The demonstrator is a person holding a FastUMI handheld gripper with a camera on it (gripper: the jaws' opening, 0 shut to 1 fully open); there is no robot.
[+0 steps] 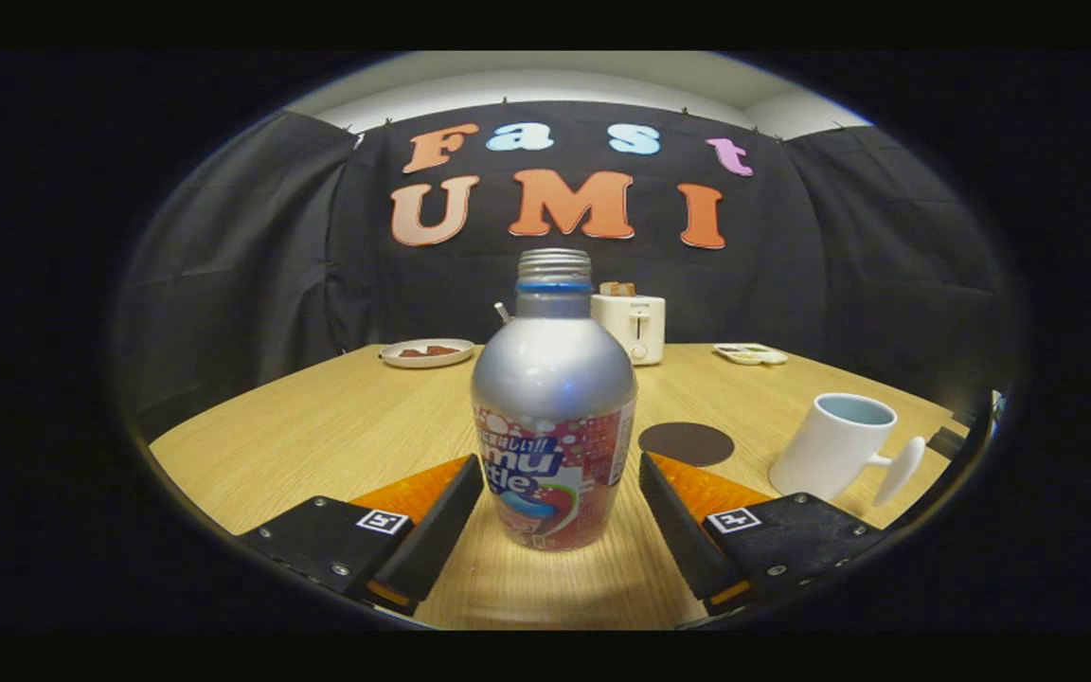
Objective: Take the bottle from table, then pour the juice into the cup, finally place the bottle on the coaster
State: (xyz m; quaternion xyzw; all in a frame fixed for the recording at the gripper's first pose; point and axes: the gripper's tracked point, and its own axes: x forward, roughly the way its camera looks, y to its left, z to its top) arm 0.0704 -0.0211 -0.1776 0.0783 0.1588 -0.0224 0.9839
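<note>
While the gripper [562, 502] sat low over the wooden table [318, 426], its two fingers were spread wide, one on either side of the bottle [554, 407], with a visible gap on both sides and neither pad touching it. Beyond the left finger [432, 530], far back, lay a small plate [427, 353] carrying brown pieces. Between the fingers the aluminium bottle stood upright, uncapped, threaded neck bare, with a printed label around its lower body. Behind it stood a white toaster [634, 327] with bread in its slot. Just beyond the right finger [683, 530] lay a round dark coaster [686, 443], flat on the table. Farther back was a small tray [750, 354]. Right of the coaster stood a white cup [834, 445], handle pointing right.
</note>
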